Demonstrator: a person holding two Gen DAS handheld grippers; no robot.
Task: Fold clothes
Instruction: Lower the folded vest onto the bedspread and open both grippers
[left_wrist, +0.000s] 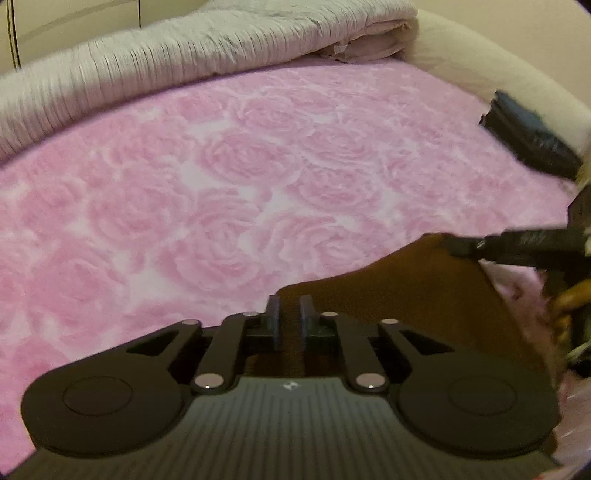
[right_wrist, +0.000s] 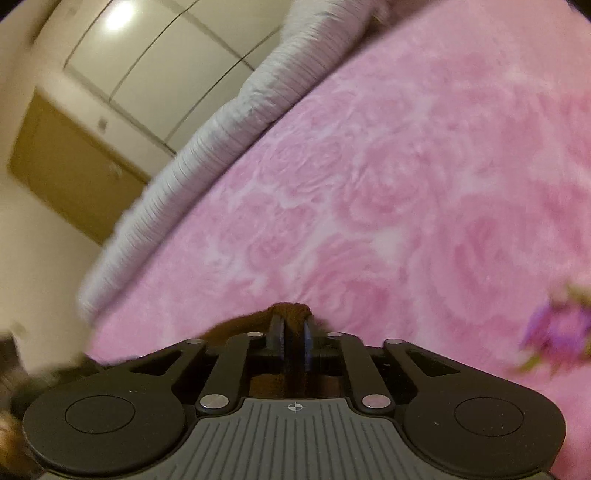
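Observation:
A brown garment (left_wrist: 417, 295) is held above the pink rose-patterned bed cover (left_wrist: 221, 177). My left gripper (left_wrist: 290, 308) is shut on one edge of it, cloth running between the fingers. My right gripper (right_wrist: 294, 325) is shut on another bunched edge of the brown garment (right_wrist: 290, 312). In the left wrist view the right gripper (left_wrist: 454, 245) comes in from the right, pinching the garment's far corner. The cloth stretches between both grippers. Its lower part is hidden behind the left gripper body.
A grey ribbed rolled quilt (left_wrist: 147, 74) lies along the bed's far side. A dark folded pile (left_wrist: 532, 136) sits at the right by the cream bed edge. White wardrobe doors (right_wrist: 147, 55) stand beyond the bed. A purple blurred object (right_wrist: 557, 328) lies at right.

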